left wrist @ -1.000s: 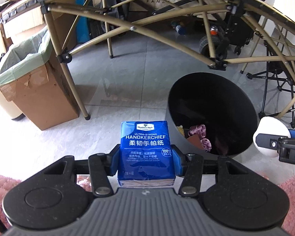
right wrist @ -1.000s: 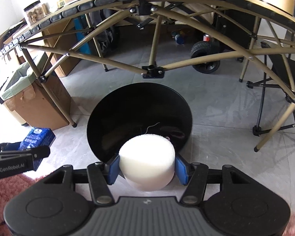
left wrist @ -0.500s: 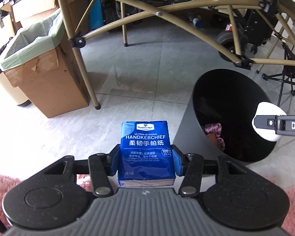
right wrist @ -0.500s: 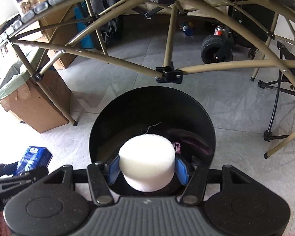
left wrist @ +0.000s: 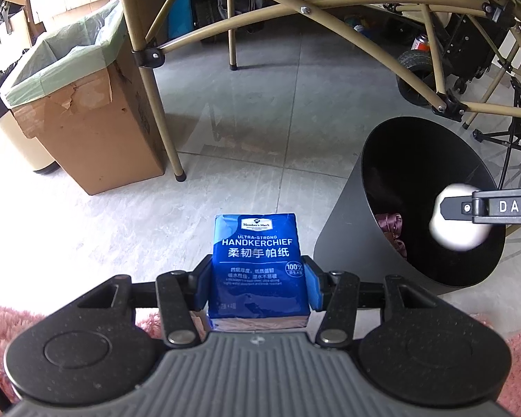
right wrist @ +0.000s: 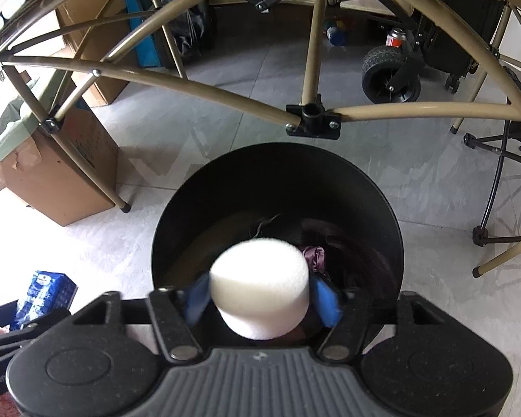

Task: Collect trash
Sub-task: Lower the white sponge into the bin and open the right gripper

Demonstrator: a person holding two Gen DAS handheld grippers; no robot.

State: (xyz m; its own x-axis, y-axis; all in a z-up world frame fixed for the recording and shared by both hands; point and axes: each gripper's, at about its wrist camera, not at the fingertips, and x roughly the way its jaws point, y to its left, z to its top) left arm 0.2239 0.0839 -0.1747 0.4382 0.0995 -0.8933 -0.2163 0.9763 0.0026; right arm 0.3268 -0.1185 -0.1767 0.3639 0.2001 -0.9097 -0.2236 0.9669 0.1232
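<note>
- The right tongs (right wrist: 260, 295) hang over the mouth of the black trash bin (right wrist: 177, 215), and their jaws are opening; the white foam puck (right wrist: 260, 281) sits between the blue pads (right wrist: 324, 300), which look to have come off its sides.
- Judged from this, the step in hand is the drop. Hold the right tongs steady above the middle of the bin, not its near rim, so that the puck falls clear inside onto the crumpled purple trash (right wrist: 314, 255) at the bottom.
- Let the jaws spread fully before pulling away, since foam can cling to a pad.
- The left tongs (left wrist: 258, 285) are clamped on the blue handkerchief-tissue pack (left wrist: 257, 260), over the tiled floor (left wrist: 243, 121) just left of the bin, near the edge of the pink rug (left wrist: 3, 319).
- Keep that grip firm and wait well aside until the bin's mouth is free.
</note>
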